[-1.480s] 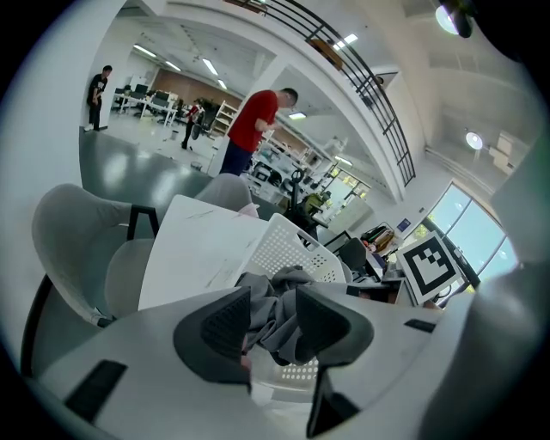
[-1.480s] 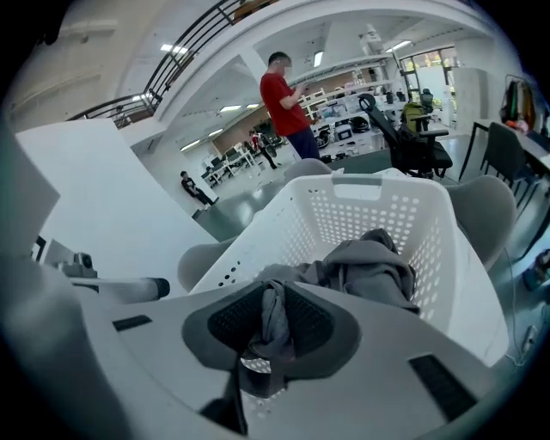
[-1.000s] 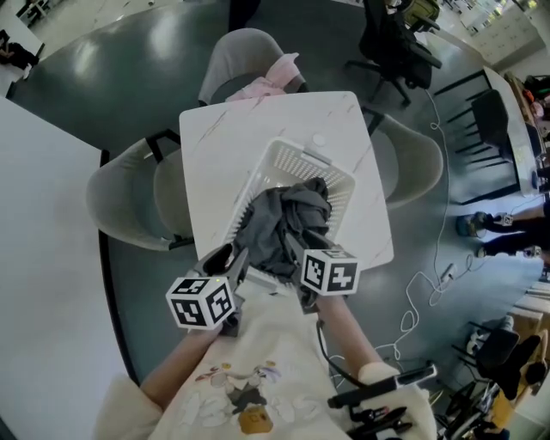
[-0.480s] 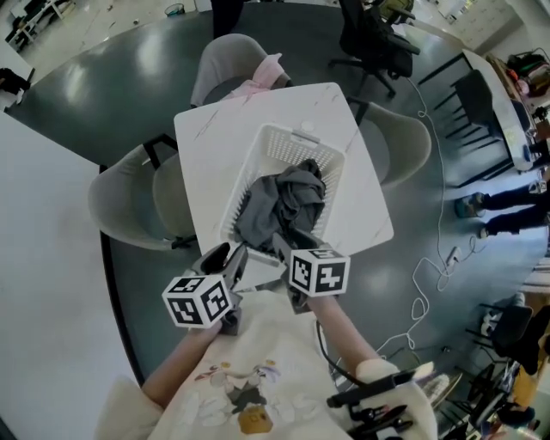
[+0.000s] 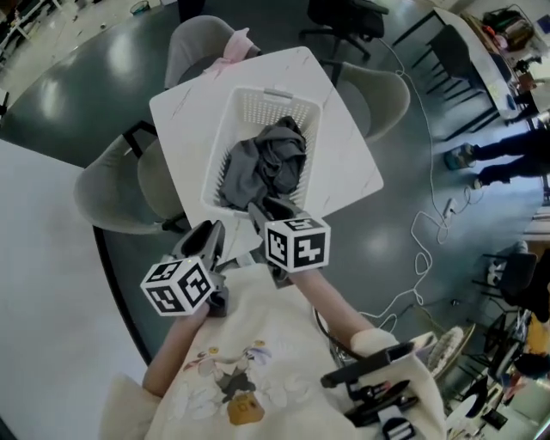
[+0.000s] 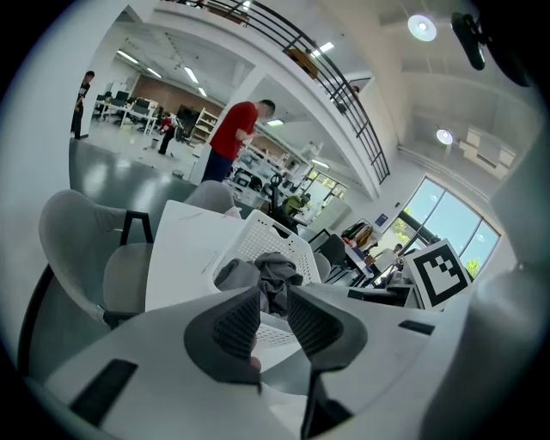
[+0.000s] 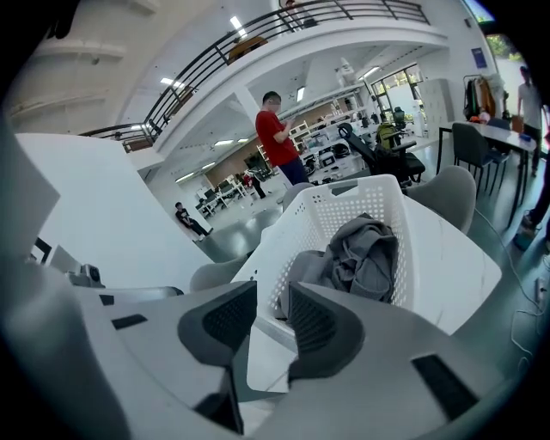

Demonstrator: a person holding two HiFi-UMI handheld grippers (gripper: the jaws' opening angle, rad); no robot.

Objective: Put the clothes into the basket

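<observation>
Clothes (image 5: 268,165) sit bunched in basket (image 5: 268,105) (likely soft, light, floppy; pinch a thick fold). Left tool (image 6: 273,311) and right tool (image 7: 271,318) closing, both empty.

Open-plan hall with a glossy, dark grey-green floor (image 5: 86,94). A square white counter (image 5: 348,168) has pale grey seats on three sides: left chair (image 5: 103,185), far chair (image 5: 193,51), right chair (image 5: 387,94). A black office chair (image 5: 344,13) stands beyond. A white cable (image 5: 425,249) lies loose on the floor. White wall (image 5: 34,284) at left. Overhead, a mezzanine with a black railing (image 7: 284,24) and a round ceiling lamp (image 6: 422,27), lit. Large window (image 6: 460,219), bright with daylight.
</observation>
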